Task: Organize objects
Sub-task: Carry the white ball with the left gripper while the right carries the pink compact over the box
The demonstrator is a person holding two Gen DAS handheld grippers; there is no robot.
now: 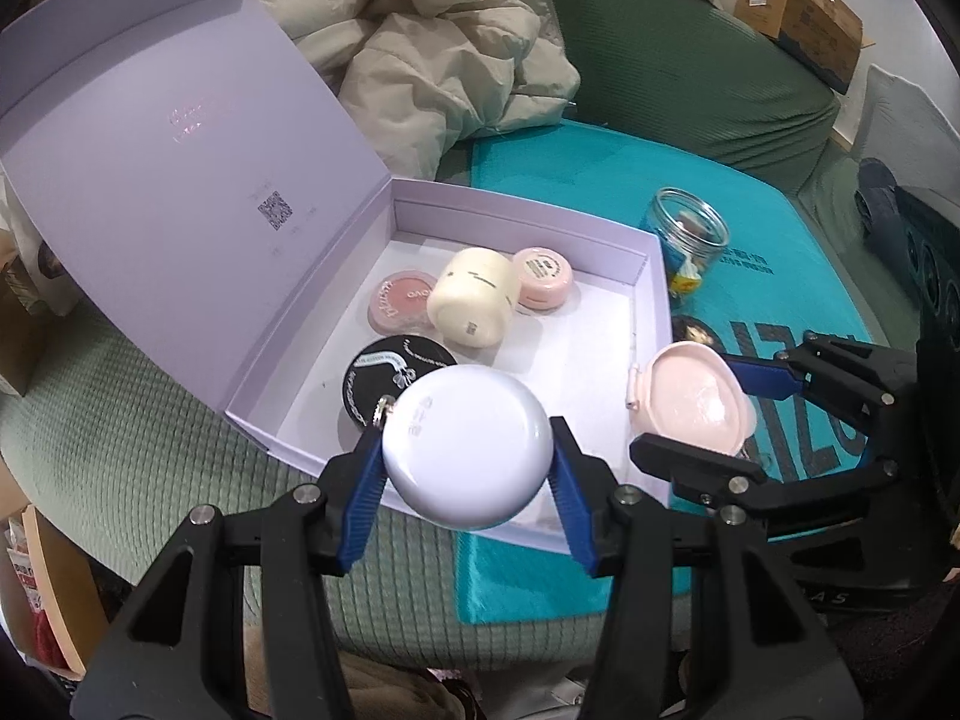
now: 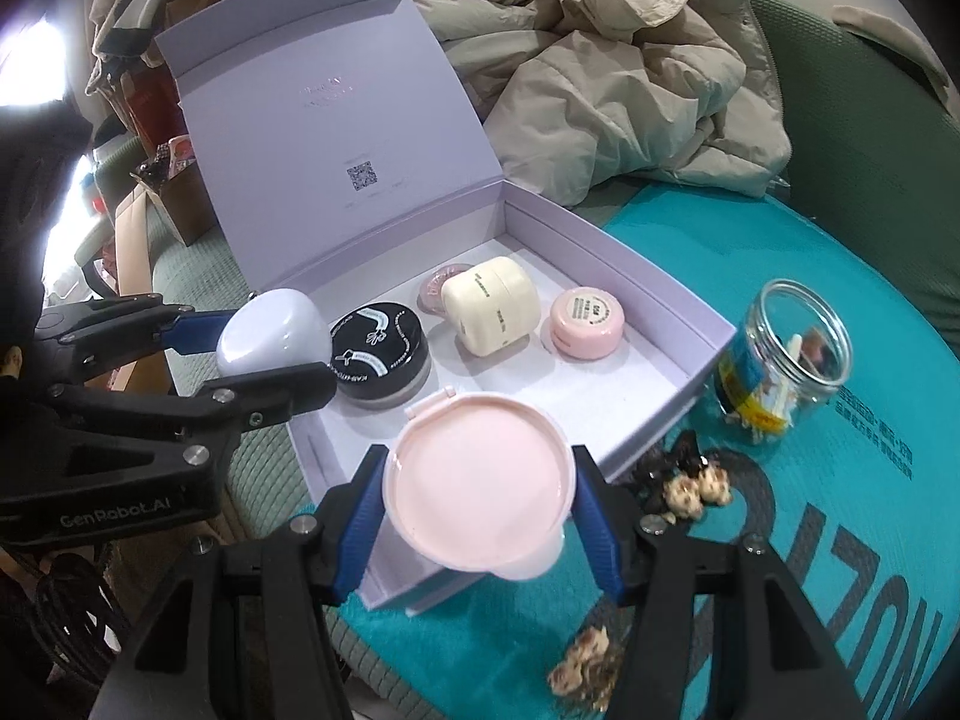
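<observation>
- Right now we take the lilac box (image 1: 651, 276) as our landmark: it lies open on a teal mat (image 1: 600, 180), its lid (image 1: 180, 138) standing up at the far left side.
- Our left gripper (image 1: 468, 462) has its jaws clamped on a white round case (image 1: 468, 447), blue pads pressing both sides; the case hangs over the box's near edge.
- Our right gripper (image 2: 477, 507) has its jaws clenched on a pink compact (image 2: 477, 483), also at the box's near edge, toward the right corner.
- Inside the box we see a black jar (image 2: 381, 351) at the near left, a cream jar (image 2: 492, 312) on its side in the middle, a small pink pot (image 2: 588, 321) right of that, and a blush disc (image 1: 399, 300) toward the back, partly hidden behind the cream jar in the right view.
- Right of the box, on the mat, stands a clear jar (image 2: 786, 354), lidless, with small items inside.
- Between that jar and the box's near corner lie small furry trinkets (image 2: 696, 489); another lies nearer us (image 2: 585, 663).
- Behind the box, a beige jacket (image 2: 630, 72) is heaped up.
</observation>
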